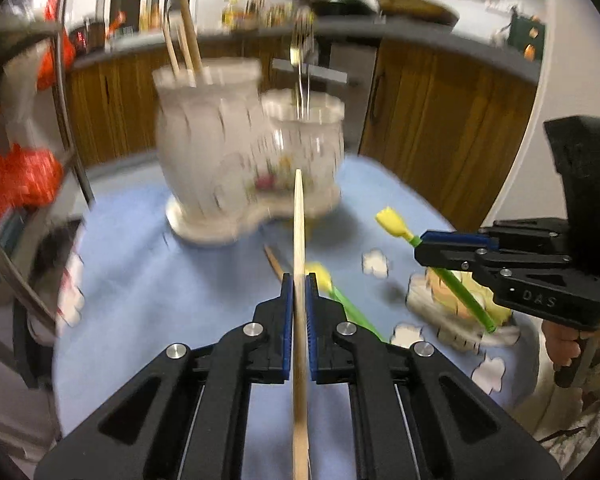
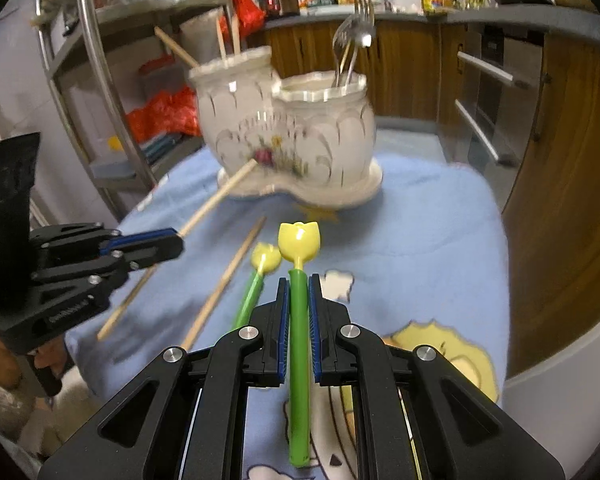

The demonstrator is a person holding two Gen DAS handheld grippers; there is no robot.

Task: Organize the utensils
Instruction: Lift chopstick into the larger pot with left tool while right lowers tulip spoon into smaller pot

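So both sets of tongs are loaded here. The left tongs [image 1: 299, 292] are clenched on a wooden chopstick [image 1: 299, 240], gripped somewhere around its middle with the tip pointing straight ahead at the holder, and the right tongs [image 2: 299, 294] are clamped on the green stem of a tulip-shaped spoon [image 2: 299, 240], yellow head sticking out front. Both utensils are up off the blue cartoon-print cloth [image 2: 420, 232] covering the counter. On the cloth just past the tongs lie a second tulip spoon [image 2: 260, 268] and one more loose chopstick [image 2: 224, 284], so it looks like there's more sorting to do after this. Further back sits the white ceramic double utensil holder [image 2: 292, 136] with floral decoration: its taller pot [image 2: 236, 80] already has chopsticks, the shorter pot [image 2: 324, 92] has metal spoons and forks. My take on doing this well: tilt the chopstick upright before it gets over the tall pot's rim, go in one hand at a time so the arms don't cross, and lower gently since that ceramic piece looks tippable. The spoon probably belongs in the shorter pot with the other cutlery. Readable writing: "DAS" embossed on the side of the right tongs in the left view; similar lettering on the left tongs is too blurry to read.
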